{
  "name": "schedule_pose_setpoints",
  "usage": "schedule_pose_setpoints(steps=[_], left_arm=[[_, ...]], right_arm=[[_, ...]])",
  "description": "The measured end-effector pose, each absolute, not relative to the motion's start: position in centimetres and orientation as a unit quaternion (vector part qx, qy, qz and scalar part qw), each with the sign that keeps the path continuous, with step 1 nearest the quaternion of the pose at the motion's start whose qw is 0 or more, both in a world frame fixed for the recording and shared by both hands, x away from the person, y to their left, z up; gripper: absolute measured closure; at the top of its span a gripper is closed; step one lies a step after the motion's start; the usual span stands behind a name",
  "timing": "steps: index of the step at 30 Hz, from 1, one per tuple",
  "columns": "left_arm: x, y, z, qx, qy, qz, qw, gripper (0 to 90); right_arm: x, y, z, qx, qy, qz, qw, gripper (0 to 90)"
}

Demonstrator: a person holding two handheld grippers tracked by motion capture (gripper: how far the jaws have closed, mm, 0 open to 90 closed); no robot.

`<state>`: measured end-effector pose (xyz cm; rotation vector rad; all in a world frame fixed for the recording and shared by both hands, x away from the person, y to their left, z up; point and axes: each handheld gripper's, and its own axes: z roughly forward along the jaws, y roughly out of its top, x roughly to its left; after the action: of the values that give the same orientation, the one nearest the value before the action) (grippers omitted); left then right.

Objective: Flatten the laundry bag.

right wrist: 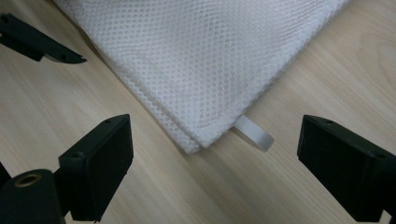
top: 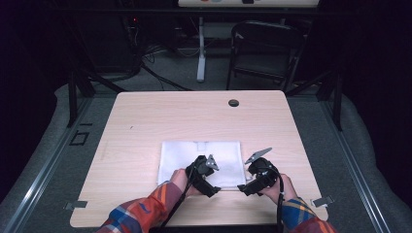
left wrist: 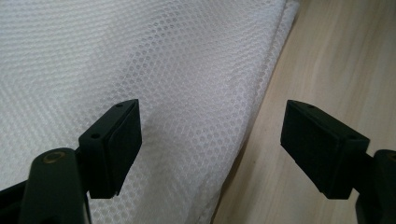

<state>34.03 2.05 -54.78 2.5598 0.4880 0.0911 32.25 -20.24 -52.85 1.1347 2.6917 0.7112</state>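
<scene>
While both pairs of black jaws stand wide apart, nothing is pinched between them. The left gripper (left wrist: 210,149) has flat, blocky pads with square corners, and its jaws are loose, not squeezing. Under and between them lies the white cloth (left wrist: 154,84). One pad sits over the cloth and the other sits over bare wood, so the folded edge of the cloth runs through the gap. The cloth is a soft mesh, dotted all over with tiny round holes like a honeycomb, and it is stacked in a few thin layers.

The right gripper (right wrist: 215,172) also has its jaws let go. Just ahead of the gap, between the two pads, lies a pointed corner of the same mesh cloth. A little smooth white tab (right wrist: 254,133), flat like a ribbon, sticks out from that corner toward the right-hand pad. Neither pad touches the cloth here.

Farther out, the cloth lies as a neat flat rectangle, and both grippers are at its near edge, the left one at the middle and the right one at the corner. It rests on a pale wooden table (top: 145,116) with rounded corners and fine grain lines. A small dark round hole (top: 233,103) sits at the far edge of the table. The person's sleeves (top: 141,213) are bright plaid.
</scene>
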Motion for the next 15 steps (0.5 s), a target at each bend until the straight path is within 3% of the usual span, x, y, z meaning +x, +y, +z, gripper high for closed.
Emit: schedule_pose_setpoints(steps=[15], left_arm=[[33.92, 1.29, -55.52, 0.954, 0.165, 0.035, 0.250, 59.9]], right_arm=[[32.30, -20.24, -53.00, 0.379, 0.893, 0.235, 0.064, 16.0]])
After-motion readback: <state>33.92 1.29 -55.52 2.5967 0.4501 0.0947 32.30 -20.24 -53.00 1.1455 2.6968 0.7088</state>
